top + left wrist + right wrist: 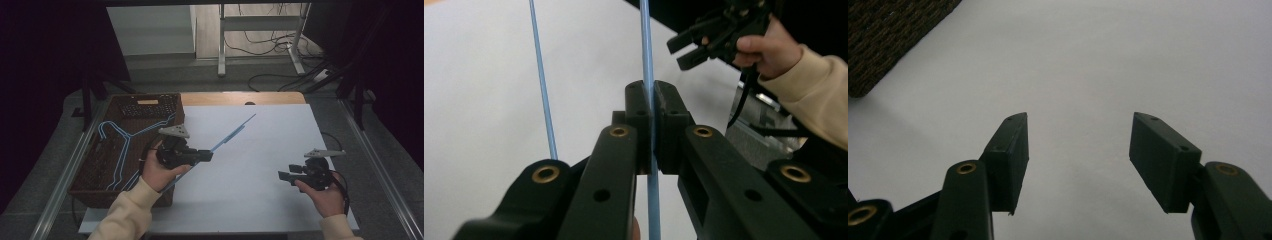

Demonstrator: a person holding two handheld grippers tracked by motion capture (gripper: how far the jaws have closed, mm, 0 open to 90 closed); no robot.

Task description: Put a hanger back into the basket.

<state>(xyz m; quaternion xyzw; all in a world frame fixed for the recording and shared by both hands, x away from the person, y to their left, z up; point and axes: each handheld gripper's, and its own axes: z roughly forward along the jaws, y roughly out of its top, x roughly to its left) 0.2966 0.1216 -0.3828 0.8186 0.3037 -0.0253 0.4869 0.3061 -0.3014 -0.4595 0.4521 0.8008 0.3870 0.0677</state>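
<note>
Blue wire hanger (pixel 232 134) held in my left gripper (pixel 207 155), whose jaws are clamped together on one thin rod of it; in the left gripper view that rod (pixel 647 60) runs straight up between the pressed pads, and a second blue rod (pixel 542 85) of what I take to be the same hanger runs beside it, apart from the jaws. The hanger is lifted at a slant above the white sheet (pixel 270 150), its far end pointing toward the middle of the table and its near end passing under my left hand (pixel 162 172). I judge the work to be roughly at its first stage: one hanger is out of the wicker basket (pixel 95 192) and not yet laid down, while more blue hangers (pixel 117 145) lie in the basket and remain to be taken. My right gripper (pixel 284 176) hangs over the near right part of the sheet with its jaws apart and nothing between them, the bare sheet showing between the pads (pixel 1008 150); it is well apart from the hanger. A dark keyboard-like object (pixel 147 107) lies at the far end of the basket. The basket's rim beside my left hand and the tangle of remaining hangers look to be the likeliest snags; the sheet ahead is bare.
</note>
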